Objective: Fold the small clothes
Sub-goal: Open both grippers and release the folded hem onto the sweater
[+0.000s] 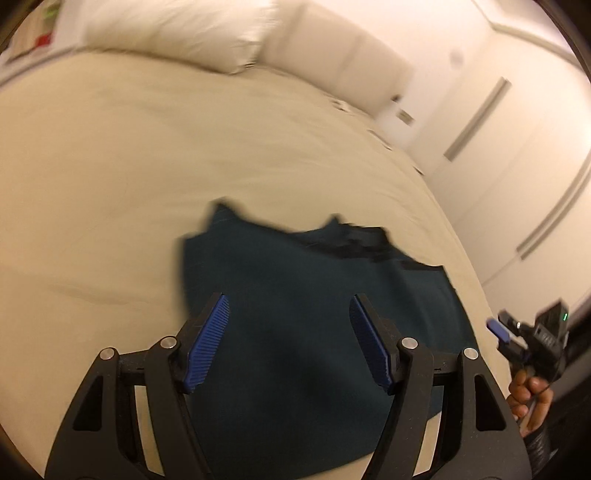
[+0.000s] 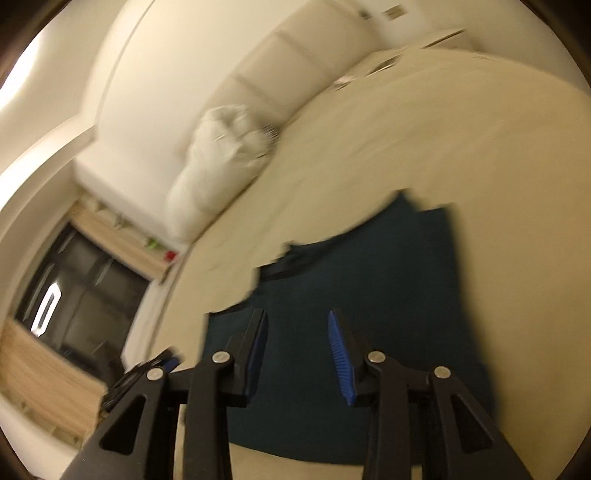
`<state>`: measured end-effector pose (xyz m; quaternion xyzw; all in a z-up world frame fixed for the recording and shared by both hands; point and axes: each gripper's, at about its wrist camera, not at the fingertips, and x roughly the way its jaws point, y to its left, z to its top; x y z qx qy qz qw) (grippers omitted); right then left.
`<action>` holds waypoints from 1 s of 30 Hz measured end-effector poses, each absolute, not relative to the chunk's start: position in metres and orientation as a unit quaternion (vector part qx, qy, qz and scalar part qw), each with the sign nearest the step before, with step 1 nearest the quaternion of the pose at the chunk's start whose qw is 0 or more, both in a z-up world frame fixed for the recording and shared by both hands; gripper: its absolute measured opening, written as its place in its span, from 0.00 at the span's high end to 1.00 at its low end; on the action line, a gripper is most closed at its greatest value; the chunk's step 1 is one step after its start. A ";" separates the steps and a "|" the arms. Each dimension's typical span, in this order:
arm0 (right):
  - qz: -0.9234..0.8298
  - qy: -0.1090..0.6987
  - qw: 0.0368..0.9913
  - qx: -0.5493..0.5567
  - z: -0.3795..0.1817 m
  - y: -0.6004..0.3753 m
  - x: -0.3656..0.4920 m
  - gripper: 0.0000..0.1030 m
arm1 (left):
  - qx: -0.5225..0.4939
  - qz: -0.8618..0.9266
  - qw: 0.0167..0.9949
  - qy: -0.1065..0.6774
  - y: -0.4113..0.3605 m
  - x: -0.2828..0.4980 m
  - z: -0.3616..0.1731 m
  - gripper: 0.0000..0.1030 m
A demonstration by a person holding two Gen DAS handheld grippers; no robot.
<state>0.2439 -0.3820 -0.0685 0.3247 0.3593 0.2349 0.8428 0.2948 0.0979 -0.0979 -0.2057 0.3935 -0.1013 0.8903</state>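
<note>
One wide bed [image 1: 110, 147] as the work surface, cream sheet smooth, filling most of both views. Behind it, a pale padded headboard [image 1: 340, 62] and a white pillow [image 1: 177, 29], both well apart from the work.

Nearer, on the sheet towards the near edge of the bed: a dark teal garment [image 1: 295, 277]. Lies flat as a rough rectangle, with a ragged far edge where black trim or straps show. Too blurred to say what kind of garment. Could be one layer laid over another along that far edge, but cannot tell whether a fold is already in. No neat finished packet in sight, no stack of folded pieces, no other clothes waiting in either view. Judged from that: early or midway on this piece, with at least one more fold to make and the squaring-up after it.

Over the near half of the cloth, the left gripper [image 1: 289, 299]: jaws spread wide, blue pads clear of the fabric, nothing between them. Over the garment too, the right gripper [image 2: 296, 317]: jaws partway apart, gap empty, pinching nothing as far as can be seen. From the left wrist camera, sits beside the cloth's right edge, with the person's right hand [image 1: 528, 398] wrapped round its handle.

Probably left to do: take hold of an edge or two corners, carry them across, press flat.
</note>
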 end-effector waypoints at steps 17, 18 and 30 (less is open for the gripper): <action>0.242 0.387 0.768 0.450 -0.165 -0.357 0.335 0.89 | -0.190 -0.097 0.877 0.429 0.105 0.351 -0.169 0.43; 0.214 0.375 0.775 0.462 -0.166 -0.380 0.329 0.89 | -0.207 -0.102 0.875 0.426 0.111 0.348 -0.171 0.43; 0.290 0.342 0.776 0.443 -0.119 -0.355 0.216 0.56 | -0.250 -0.056 0.886 0.387 0.128 0.277 -0.151 0.42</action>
